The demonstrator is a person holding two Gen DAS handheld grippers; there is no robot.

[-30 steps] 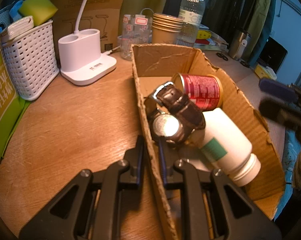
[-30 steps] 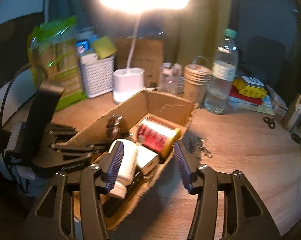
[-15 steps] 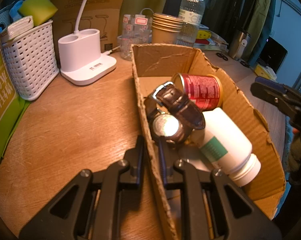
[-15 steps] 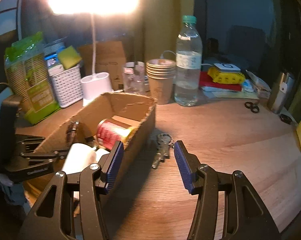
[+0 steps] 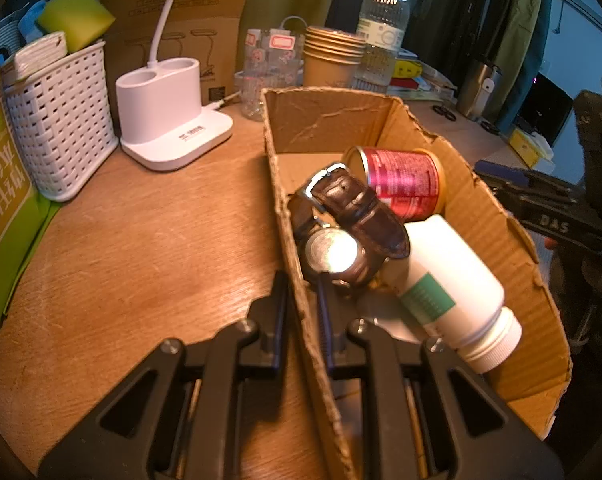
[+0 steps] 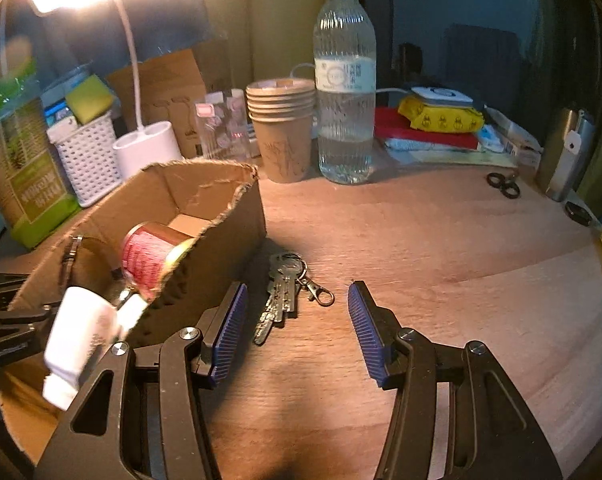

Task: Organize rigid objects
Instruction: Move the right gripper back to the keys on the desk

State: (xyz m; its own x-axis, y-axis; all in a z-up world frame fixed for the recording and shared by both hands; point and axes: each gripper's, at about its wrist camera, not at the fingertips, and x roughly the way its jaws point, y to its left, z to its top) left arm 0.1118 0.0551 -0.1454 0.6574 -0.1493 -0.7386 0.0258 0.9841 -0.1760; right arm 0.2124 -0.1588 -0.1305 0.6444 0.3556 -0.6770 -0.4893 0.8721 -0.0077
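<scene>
Where the left wrist camera looks down, the left gripper [image 5: 303,300] is pinched tight on the near left wall of a torn cardboard box [image 5: 333,120] that sits on a wooden table [image 5: 141,232]. Inside the box lie a brown-strapped wristwatch [image 5: 341,228] against that left wall, a red can [image 5: 401,184] on its side toward the far end, and a white pill bottle [image 5: 449,288] on its side along the right wall, cap toward the near end. Beyond the box, toward the table's far edge, stand a white lamp base [image 5: 173,120], a white woven basket [image 5: 61,120], stacked paper cups [image 5: 333,56] and a water bottle [image 5: 381,28].

From the right wrist camera, the right gripper [image 6: 295,320] hangs over bare table with its blue pads [image 6: 229,328] spread apart and nothing between them. A bunch of keys [image 6: 283,292] lies flat on the table just ahead of the pads, close beside the box's outer right wall. Small black scissors [image 6: 503,186] lie near the table's far right edge.
</scene>
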